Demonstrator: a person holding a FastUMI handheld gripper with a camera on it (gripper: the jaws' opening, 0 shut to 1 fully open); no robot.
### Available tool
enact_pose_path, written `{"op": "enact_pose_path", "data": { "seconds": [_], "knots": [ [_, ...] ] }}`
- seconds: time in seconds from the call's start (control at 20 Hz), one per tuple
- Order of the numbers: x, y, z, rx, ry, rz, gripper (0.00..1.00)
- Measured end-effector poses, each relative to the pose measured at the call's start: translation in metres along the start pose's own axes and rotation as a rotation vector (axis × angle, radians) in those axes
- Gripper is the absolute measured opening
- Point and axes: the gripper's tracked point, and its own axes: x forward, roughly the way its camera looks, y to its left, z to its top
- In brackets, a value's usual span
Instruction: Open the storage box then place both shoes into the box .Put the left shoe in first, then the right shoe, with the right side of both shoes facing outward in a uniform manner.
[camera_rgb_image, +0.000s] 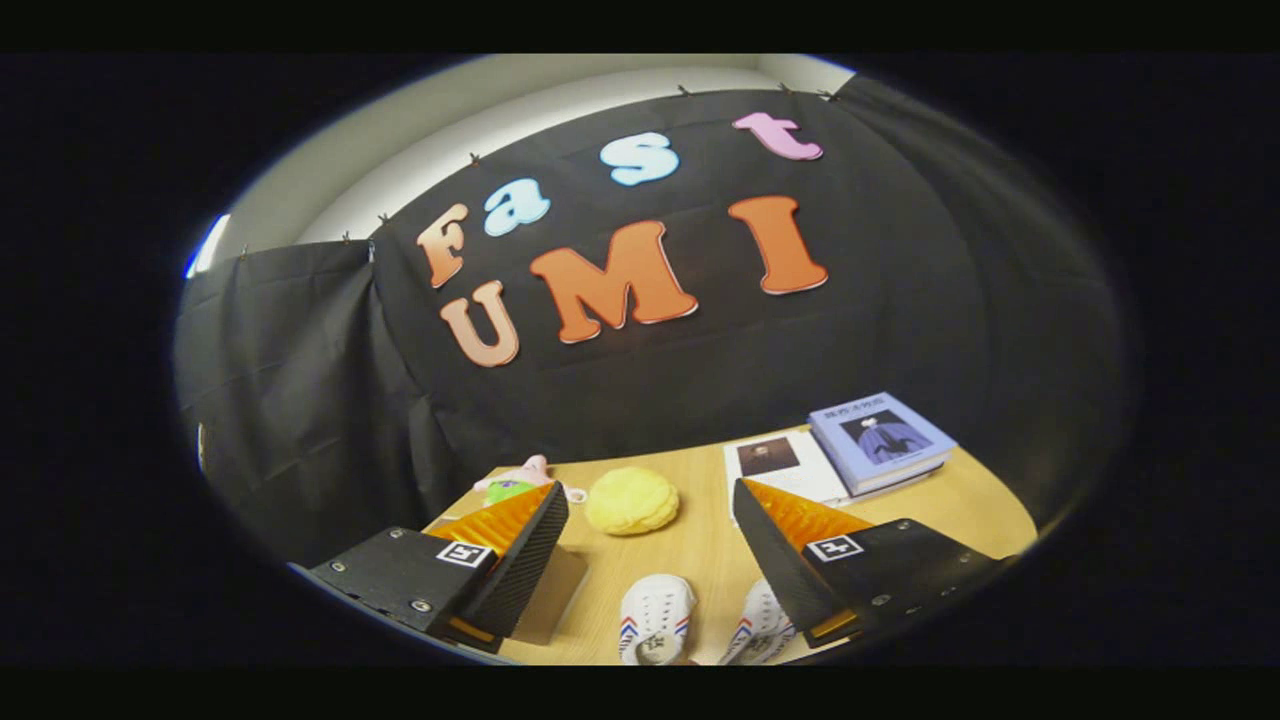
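Two small white shoes with red and blue stripes lie side by side on the wooden table, below and between my fingers: one shoe in the gap, the other shoe partly under the right finger. My gripper hangs above the table, wide open, with nothing between its fingers. A brown cardboard piece, perhaps part of the storage box, shows under the left finger, mostly hidden by it.
A yellow round plush sits just beyond the fingers. A pink and green soft toy lies behind the left finger. Two books lie at the back right of the table, against the booth wall.
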Motion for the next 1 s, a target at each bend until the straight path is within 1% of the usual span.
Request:
{"op": "enact_pose_path", "data": {
  "seconds": [0.15, 0.4, 0.55, 0.7, 0.85, 1.0],
  "knots": [
    [0.012, 0.014, -0.028, 0.033, 0.068, 0.048, 0.98],
    [0.032, 0.050, -0.077, 0.159, 0.191, 0.169, 0.98],
    [0.040, 0.066, -0.109, 0.223, 0.278, 0.219, 0.98],
    [0.046, 0.087, -0.126, 0.283, 0.316, 0.287, 0.98],
    [0.054, 0.101, -0.145, 0.323, 0.367, 0.334, 0.98],
    [0.058, 0.121, -0.158, 0.385, 0.416, 0.407, 0.98]
  ]
}}
